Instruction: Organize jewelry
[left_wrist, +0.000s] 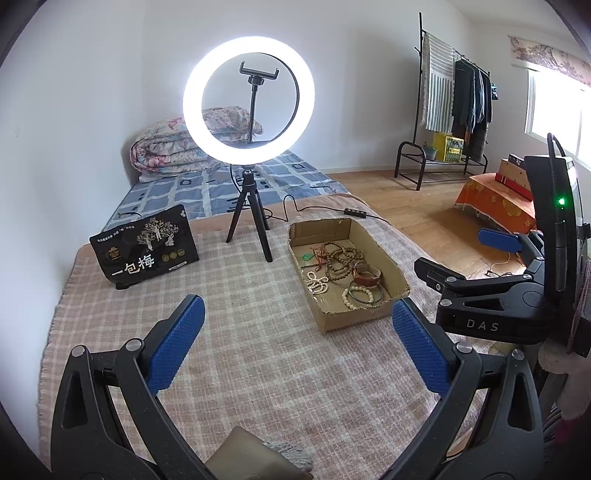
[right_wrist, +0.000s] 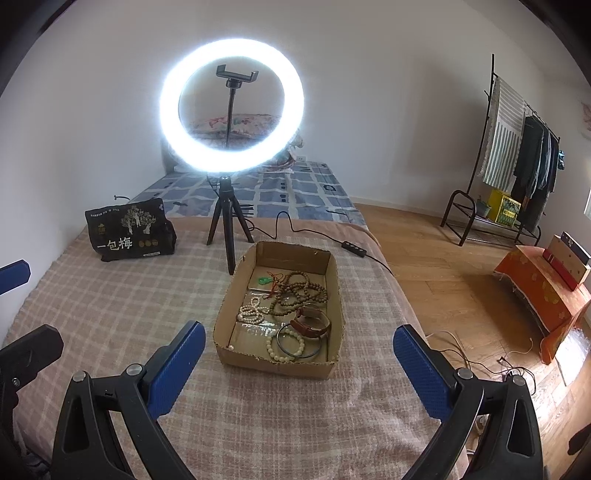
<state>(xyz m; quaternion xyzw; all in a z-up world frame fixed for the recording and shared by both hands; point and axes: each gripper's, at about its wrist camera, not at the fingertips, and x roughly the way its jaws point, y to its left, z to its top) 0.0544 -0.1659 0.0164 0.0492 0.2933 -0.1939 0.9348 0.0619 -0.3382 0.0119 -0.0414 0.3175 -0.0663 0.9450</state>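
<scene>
Our left gripper (left_wrist: 297, 325) and right gripper (right_wrist: 299, 350) both hover with jaws wide apart, holding nothing. Ahead on the pink checked blanket (right_wrist: 110, 302), the shallow brown cardboard box (right_wrist: 236, 354) holds all the jewelry: brown bead strands (right_wrist: 299, 291), white pearl bracelets (right_wrist: 251, 312), a leather-strapped watch (right_wrist: 310, 325). Sorted already or awaiting sorting, we cannot judge. The tangled cords blur together.

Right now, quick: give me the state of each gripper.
Left gripper: open, holding nothing, above the blanket.
Right gripper: open, holding nothing, in front of the cardboard box of jewelry.
</scene>
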